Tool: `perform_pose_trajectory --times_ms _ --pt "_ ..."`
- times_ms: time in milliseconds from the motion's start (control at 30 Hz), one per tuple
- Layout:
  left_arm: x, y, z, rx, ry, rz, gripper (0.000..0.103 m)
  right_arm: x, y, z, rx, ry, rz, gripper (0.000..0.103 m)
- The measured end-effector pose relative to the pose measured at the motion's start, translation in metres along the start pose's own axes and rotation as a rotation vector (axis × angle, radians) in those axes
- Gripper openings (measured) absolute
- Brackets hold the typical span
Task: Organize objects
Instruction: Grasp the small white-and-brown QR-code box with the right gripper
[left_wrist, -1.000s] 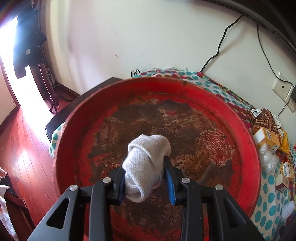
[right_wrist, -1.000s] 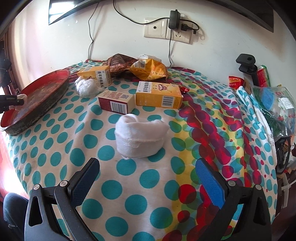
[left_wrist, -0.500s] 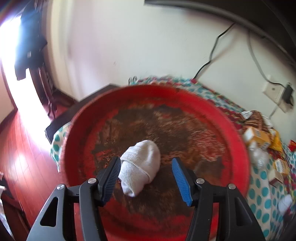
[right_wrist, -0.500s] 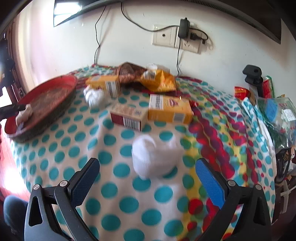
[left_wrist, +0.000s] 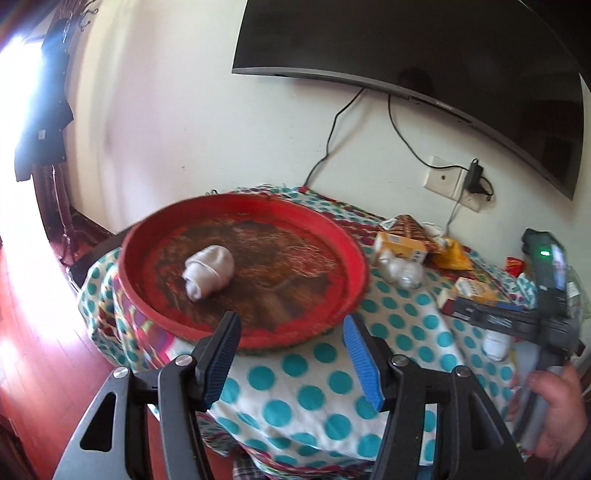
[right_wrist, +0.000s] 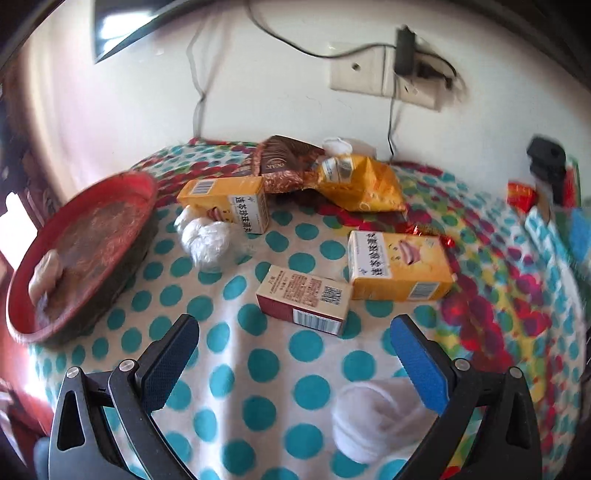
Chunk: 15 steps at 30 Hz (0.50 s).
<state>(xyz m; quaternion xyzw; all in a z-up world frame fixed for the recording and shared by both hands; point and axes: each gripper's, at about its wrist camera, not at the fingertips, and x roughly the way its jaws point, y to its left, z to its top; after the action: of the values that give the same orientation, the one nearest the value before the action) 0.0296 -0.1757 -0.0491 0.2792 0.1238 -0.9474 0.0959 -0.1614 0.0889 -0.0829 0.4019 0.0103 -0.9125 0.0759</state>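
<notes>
Left gripper (left_wrist: 291, 347) wide and empty near round red woven tray (left_wrist: 354, 258) holding rolled white sock (left_wrist: 208, 271), right gripper (right_wrist: 295, 354) wide over second white sock bundle (right_wrist: 373, 417), right view alone showing red-and-cream carton (right_wrist: 304, 301).

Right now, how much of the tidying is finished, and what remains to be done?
Done: one rolled white sock lies in the red tray; the left gripper is open and empty. In hand: the open right gripper is over a second white sock on the dotted cloth, not yet gripping it. Left: that sock, the three boxes, the snack bags and a plastic-wrapped bundle.
</notes>
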Motion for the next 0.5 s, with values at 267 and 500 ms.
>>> perform_pose_trajectory --times_ms 267,500 --pt "0.000 -0.008 -0.009 0.018 -0.006 -0.069 0.059 0.041 -0.005 0.010 0.123 0.052 -0.113 0.088" --pt "0.005 -0.006 -0.013 0.008 0.021 -0.102 0.060 0.050 -0.008 0.014 0.130 0.069 -0.113 0.063"
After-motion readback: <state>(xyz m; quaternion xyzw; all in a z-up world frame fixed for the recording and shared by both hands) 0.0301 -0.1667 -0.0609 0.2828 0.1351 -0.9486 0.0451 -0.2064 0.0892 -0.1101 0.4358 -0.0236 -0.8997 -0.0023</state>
